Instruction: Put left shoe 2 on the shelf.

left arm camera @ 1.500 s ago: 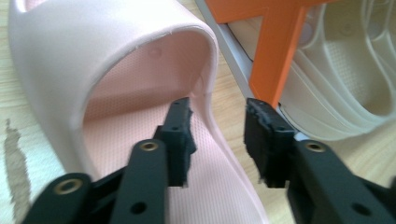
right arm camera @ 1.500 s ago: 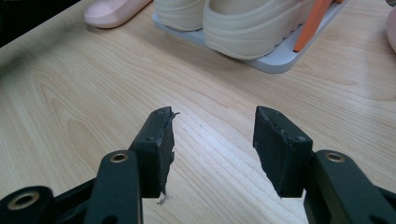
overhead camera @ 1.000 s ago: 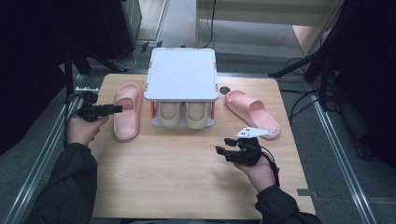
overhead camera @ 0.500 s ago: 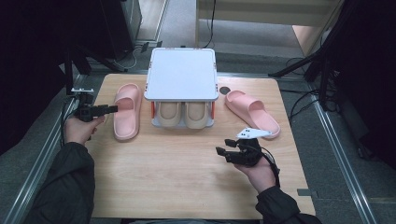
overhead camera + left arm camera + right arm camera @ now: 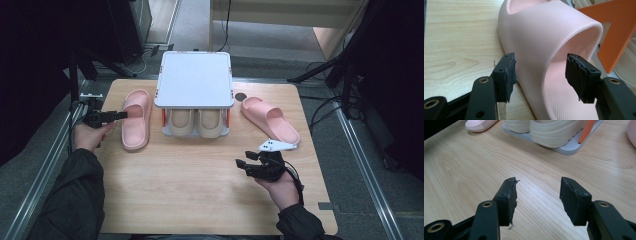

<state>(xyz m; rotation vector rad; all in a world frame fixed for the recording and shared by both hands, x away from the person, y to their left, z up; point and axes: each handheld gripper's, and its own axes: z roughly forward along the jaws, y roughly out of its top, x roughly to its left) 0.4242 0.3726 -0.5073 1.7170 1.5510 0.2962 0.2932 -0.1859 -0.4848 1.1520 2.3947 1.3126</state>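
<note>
The left hand-held gripper (image 5: 120, 115) has edged down and toward the pale pink foam slide sandal (image 5: 136, 120) lying left of the white two-tier shoe rack (image 5: 194, 80) on the wooden tabletop (image 5: 190, 190). Its jaws have just been opening; they now stand wide, straddling the sandal's strap (image 5: 549, 37) without pressing it, so a grasp looks imminent. The right hand-held gripper (image 5: 244, 163) hovers near the front, jaws wide, empty.

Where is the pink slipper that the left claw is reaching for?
In the high view, that pink slipper lies on the table's left side, just left of the white shoe rack, with the left claw straddling its strap.
</note>
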